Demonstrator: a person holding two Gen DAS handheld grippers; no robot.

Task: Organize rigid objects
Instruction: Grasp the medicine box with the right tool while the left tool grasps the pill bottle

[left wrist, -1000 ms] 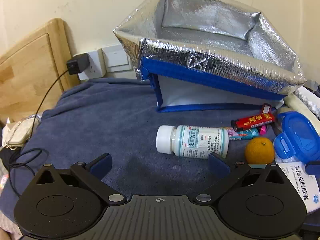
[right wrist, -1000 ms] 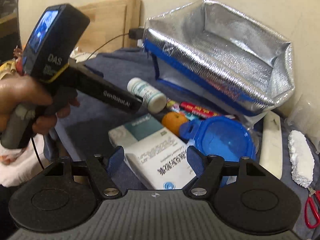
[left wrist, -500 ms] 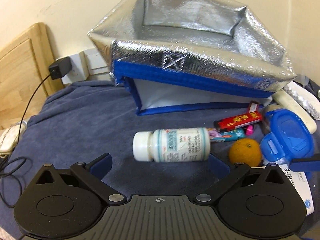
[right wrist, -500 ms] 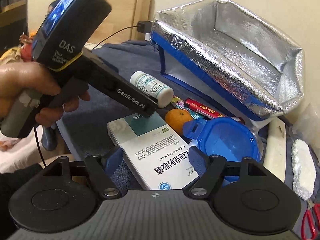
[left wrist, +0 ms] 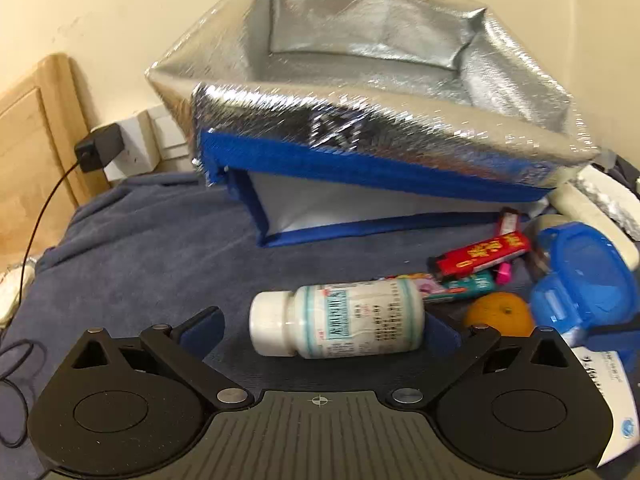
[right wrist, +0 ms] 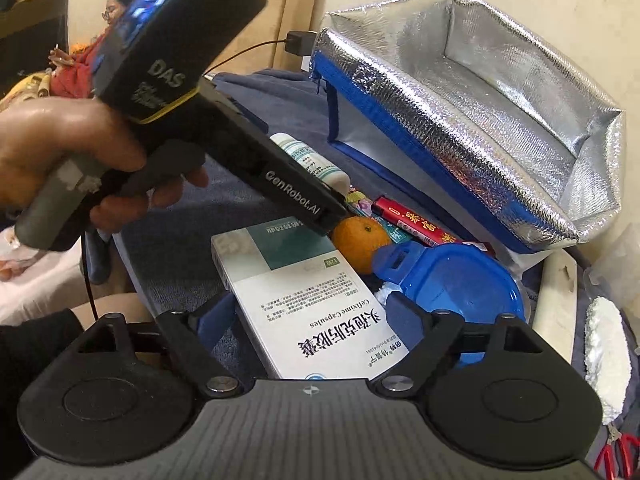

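The left tool (left wrist: 320,330) is spread, with the white bottle (left wrist: 338,322) lying sideways between its fingers on the blue blanket (left wrist: 140,248). The right tool (right wrist: 308,320) is opening around the white box (right wrist: 308,304), beside the orange (right wrist: 360,240) and blue lid (right wrist: 460,280).

Both grippers are chunky matte-black plastic with blue finger pads (left wrist: 202,326), silver screws (right wrist: 222,382), a ribbed grey deck, and white "GenRobot.AI" lettering (right wrist: 294,196) along the left gripper (right wrist: 320,216).
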